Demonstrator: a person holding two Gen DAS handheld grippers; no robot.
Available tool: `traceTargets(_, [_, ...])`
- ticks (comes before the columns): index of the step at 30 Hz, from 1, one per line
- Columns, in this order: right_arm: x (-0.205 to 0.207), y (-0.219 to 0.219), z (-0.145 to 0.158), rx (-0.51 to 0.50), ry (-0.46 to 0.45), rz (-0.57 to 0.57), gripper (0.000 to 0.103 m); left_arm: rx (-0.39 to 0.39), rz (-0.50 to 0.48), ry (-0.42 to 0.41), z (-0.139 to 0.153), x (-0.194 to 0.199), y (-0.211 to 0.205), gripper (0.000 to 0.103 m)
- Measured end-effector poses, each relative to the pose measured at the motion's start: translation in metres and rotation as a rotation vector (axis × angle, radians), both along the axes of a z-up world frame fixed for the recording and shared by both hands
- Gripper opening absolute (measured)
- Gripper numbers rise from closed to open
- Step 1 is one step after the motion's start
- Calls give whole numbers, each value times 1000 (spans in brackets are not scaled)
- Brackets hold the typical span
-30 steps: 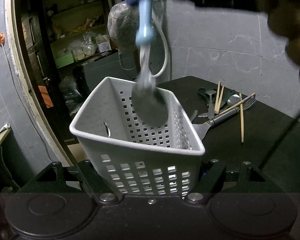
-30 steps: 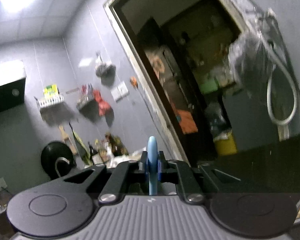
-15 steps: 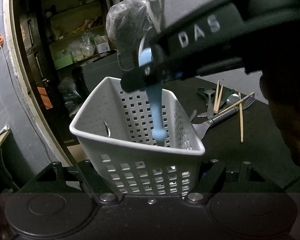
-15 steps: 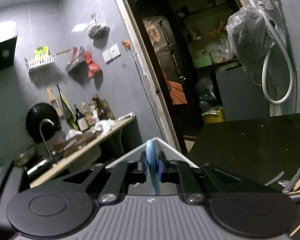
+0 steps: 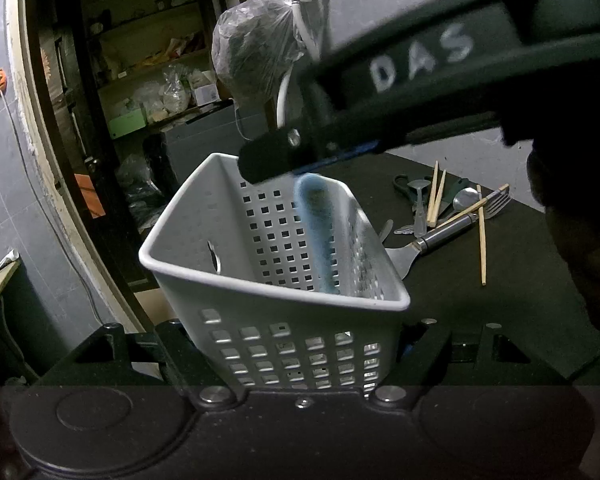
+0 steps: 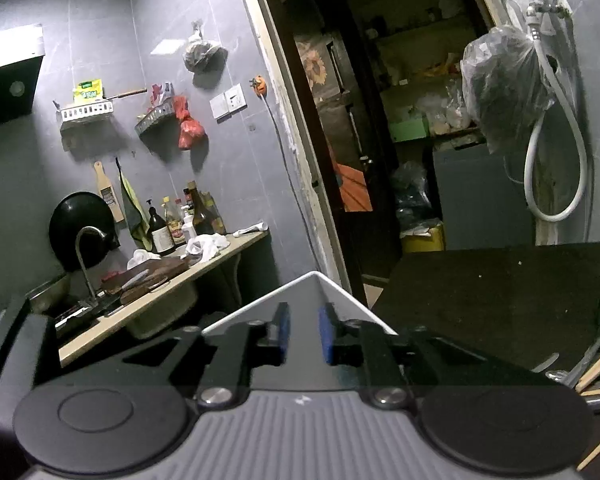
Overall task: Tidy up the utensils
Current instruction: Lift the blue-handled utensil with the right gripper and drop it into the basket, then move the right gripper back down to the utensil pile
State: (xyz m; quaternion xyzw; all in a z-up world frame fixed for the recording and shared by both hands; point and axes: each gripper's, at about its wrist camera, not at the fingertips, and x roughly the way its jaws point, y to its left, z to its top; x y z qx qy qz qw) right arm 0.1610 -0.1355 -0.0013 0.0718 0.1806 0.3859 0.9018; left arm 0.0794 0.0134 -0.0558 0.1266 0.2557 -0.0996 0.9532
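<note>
The white basket [image 5: 276, 308] sits pinched at its near wall in the left gripper [image 5: 300, 376], tilted a little toward the doorway, at the near left edge of the dark table [image 5: 520, 288]. Above it the right gripper [image 6: 303, 334] is letting go: its jaws are opening, and in its own view nothing sits between the blue pads [image 6: 324, 334]. The blue-handled utensil [image 5: 320, 236] is inside the basket, a blurred streak along the right wall, so it looks to be dropping, though the blur makes it hard to say whether it has landed.

To do this step well, the left hand should hold the basket steady until the piece settles, since a tilted basket could let a long handle tip out over the rim. The right gripper should lift straight up and clear the rim before swinging away.

The rest of the pile lies on the table to the far right: a fork [image 5: 496, 204], a spoon [image 5: 464, 198], chopsticks [image 5: 481, 240] and a steel-handled spatula [image 5: 432, 236]. The loose, crossed chopsticks will be the fiddly ones to pick.
</note>
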Motion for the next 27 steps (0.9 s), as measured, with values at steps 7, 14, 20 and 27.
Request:
traceTargets(7, [-14,-22,19,45,-66,-41,63,-3,5,2,0,0,1,80])
traceTargets(14, [-18,-58,26,46,-66,-182,93,-10,13,5,0,3,1,80])
traceTargets(20, [-7,-94,0,10,38,-307,97,-12,31,6,-1,9,0,80])
traceTargets(27, [38,-132,-33,-43,134,-418,96,6,53,8,-1,15,-8,80])
